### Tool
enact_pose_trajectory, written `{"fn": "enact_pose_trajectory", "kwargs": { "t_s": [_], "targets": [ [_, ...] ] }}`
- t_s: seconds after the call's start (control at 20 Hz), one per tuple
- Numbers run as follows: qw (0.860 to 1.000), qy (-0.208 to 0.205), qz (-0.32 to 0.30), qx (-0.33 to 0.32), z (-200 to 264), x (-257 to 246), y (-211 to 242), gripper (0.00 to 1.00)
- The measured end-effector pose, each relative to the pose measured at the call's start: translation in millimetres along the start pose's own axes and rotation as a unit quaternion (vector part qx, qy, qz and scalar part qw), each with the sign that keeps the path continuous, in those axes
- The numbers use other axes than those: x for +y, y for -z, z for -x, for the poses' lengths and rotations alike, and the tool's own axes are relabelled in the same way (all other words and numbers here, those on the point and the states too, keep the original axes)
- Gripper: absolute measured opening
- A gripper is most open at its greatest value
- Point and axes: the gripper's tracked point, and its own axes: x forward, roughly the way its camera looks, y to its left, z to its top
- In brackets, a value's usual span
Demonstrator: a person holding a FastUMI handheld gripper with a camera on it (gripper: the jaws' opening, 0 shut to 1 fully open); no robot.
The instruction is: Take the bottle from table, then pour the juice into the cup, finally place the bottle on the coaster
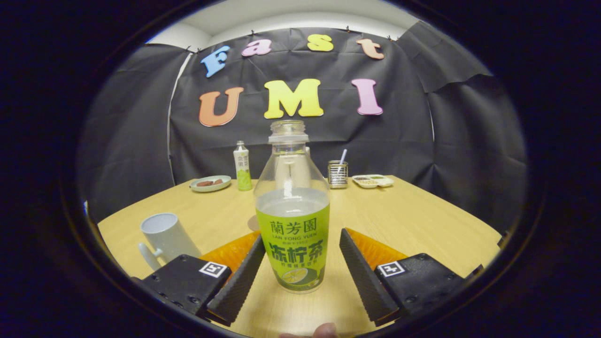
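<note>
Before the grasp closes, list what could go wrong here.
1. The juice bottle stands uncapped between the open gripper fingers, left finger nearer; an uneven close may tip it and spill.
2. The white cup sits far left; a tilted carry could slop juice on the wooden table.

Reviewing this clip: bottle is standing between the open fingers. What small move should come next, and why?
Probably close the gripper on the bottle. It stands upright on the table, uncapped and partly filled, between the open fingers, with a gap showing on the right side. Once gripped, it can be lifted toward the white cup off to the left.
</note>
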Motion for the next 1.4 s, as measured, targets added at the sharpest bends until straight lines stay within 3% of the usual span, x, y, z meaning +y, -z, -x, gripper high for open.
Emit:
{"fn": "enact_pose_trajectory", "kwargs": {
  "t_s": [0.25,0.4,0.6,0.9,1.1,1.4],
  "targets": [
    [1.000,-0.002,-0.014,-0.007,-5.4,9.6,-10.1,0.98],
    [1.000,-0.003,-0.016,0.001,-2.1,12.1,-14.8,0.84],
    [1.000,0.001,-0.009,-0.008,4.0,5.5,-36.6,0.79],
    [0.990,0.020,0.136,-0.038,20.2,12.7,-74.6,0.76],
    [0.960,0.028,0.280,-0.017,10.1,30.8,-66.0,0.76],
    [0.873,0.050,0.485,-0.033,3.2,52.6,-58.6,0.76]
  ]
}}
